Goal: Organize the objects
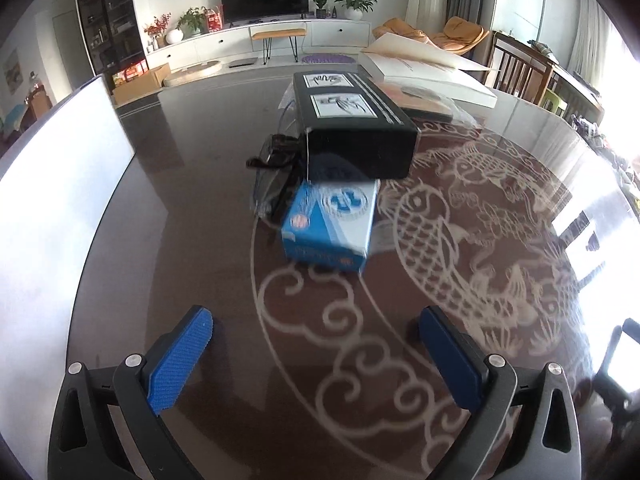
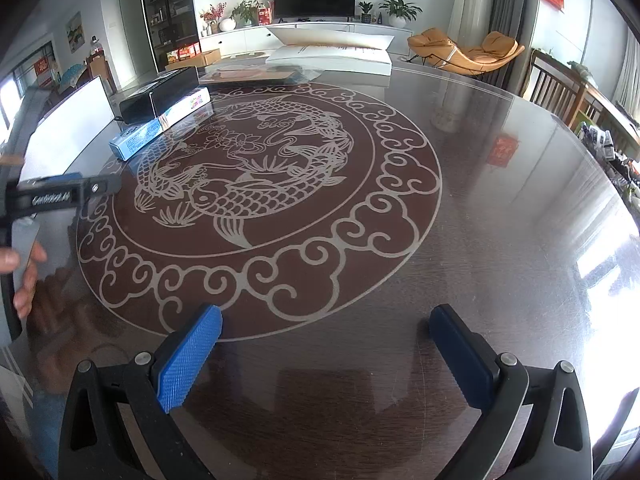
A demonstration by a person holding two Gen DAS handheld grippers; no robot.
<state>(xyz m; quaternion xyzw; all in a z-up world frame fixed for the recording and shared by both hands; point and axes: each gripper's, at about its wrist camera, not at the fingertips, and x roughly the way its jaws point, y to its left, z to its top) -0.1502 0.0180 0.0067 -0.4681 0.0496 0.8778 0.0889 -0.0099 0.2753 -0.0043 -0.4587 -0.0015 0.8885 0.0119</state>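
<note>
A small blue box [image 1: 330,224] lies on the dark glass table [image 1: 200,240], just ahead of my left gripper [image 1: 316,324], which is open and empty. Behind the blue box a long black box [image 1: 352,124] rests, with dark sunglasses in a clear bag [image 1: 276,160] at its left. In the right wrist view the blue box [image 2: 136,138], the black box [image 2: 160,94] and a colourful flat box [image 2: 186,106] sit at the far left. My right gripper [image 2: 326,320] is open and empty over the table's near part. The left gripper's body [image 2: 60,194] shows at the left edge.
A white board [image 1: 52,208] stands along the table's left side. A large white flat box [image 1: 432,76] and a flat orange packet [image 1: 420,96] lie at the far edge. Wooden chairs [image 1: 520,68] stand at the right. The table carries a fish pattern [image 2: 248,176].
</note>
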